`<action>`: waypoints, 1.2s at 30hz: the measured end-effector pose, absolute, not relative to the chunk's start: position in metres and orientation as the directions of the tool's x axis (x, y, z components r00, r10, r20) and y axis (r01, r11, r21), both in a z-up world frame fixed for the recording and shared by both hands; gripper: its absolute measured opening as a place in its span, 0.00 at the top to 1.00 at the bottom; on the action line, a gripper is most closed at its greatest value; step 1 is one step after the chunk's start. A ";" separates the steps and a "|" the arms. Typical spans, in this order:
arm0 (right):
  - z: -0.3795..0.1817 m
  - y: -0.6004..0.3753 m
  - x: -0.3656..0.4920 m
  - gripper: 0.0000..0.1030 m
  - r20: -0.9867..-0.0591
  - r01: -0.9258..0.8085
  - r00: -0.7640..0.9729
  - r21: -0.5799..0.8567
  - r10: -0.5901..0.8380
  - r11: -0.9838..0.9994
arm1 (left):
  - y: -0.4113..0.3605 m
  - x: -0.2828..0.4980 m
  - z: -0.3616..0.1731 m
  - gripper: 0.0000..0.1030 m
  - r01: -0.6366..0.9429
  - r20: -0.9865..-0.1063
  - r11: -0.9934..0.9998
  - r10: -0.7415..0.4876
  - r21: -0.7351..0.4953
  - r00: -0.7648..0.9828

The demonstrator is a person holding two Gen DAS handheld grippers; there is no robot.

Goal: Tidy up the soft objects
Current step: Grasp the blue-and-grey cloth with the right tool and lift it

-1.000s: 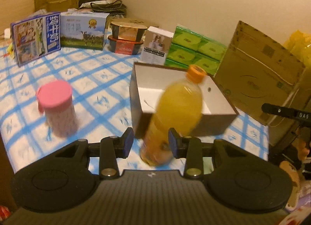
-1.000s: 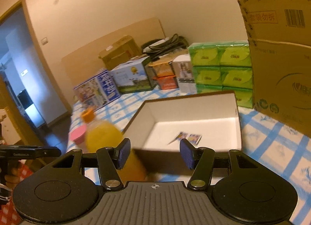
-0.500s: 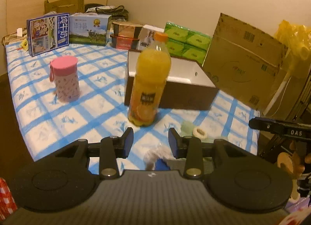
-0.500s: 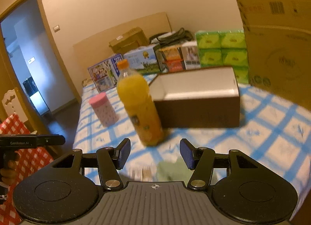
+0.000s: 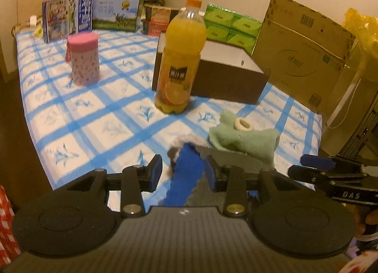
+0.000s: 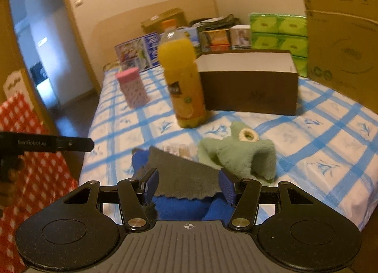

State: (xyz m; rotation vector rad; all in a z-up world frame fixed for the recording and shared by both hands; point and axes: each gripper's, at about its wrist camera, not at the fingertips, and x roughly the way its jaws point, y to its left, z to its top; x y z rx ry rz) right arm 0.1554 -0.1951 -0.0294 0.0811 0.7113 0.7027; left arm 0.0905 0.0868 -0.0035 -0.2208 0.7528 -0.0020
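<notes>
Both my tongs hover part-open over a pile of soft cloths at the near edge of a blue-checked bed.

My left gripper (image 5: pixel 183 174) sits low in its frame, jaws part-open and holding nothing, with the blue cloth (image 5: pixel 186 174) lying between them. My right gripper (image 6: pixel 187 184) stands wider, also empty, over the grey cloth (image 6: pixel 182 174) layered on the blue one. The green plush toy (image 6: pixel 238 155) lies just right of centre, and behind it the open brown box (image 6: pixel 248 84) sits in the upper middle, probably where the soft things go. Risks: closing on overlapped layers could drag both cloths at once or pinch the bed sheet (image 5: pixel 94 112). The orange juice bottle (image 5: pixel 180 60) stands just beside the box, so a carried cloth could topple it. The cloth edges are blurred, so I cannot tell exactly where one ends.
</notes>
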 end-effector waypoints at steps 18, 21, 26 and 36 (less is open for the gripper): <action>-0.089 -0.127 0.123 0.75 -0.649 -0.766 0.549 -0.139 0.527 0.628 | 0.095 0.093 -0.041 0.66 -0.108 -0.730 0.964 -0.110 -0.245 0.675; -0.092 -0.129 0.128 0.96 -0.655 -0.778 0.531 -0.126 0.538 0.616 | 0.096 0.093 -0.044 0.66 -0.113 -0.734 0.962 -0.111 -0.248 0.670; -0.073 -0.141 0.124 0.99 -0.581 -0.762 0.579 -0.138 0.572 0.632 | 0.098 0.093 -0.045 0.66 -0.117 -0.733 0.962 -0.107 -0.248 0.672; 0.010 -0.172 0.124 0.99 -0.283 -0.677 0.717 -0.067 0.637 0.733 | 0.102 0.091 -0.043 0.66 -0.132 -0.723 0.956 -0.103 -0.261 0.684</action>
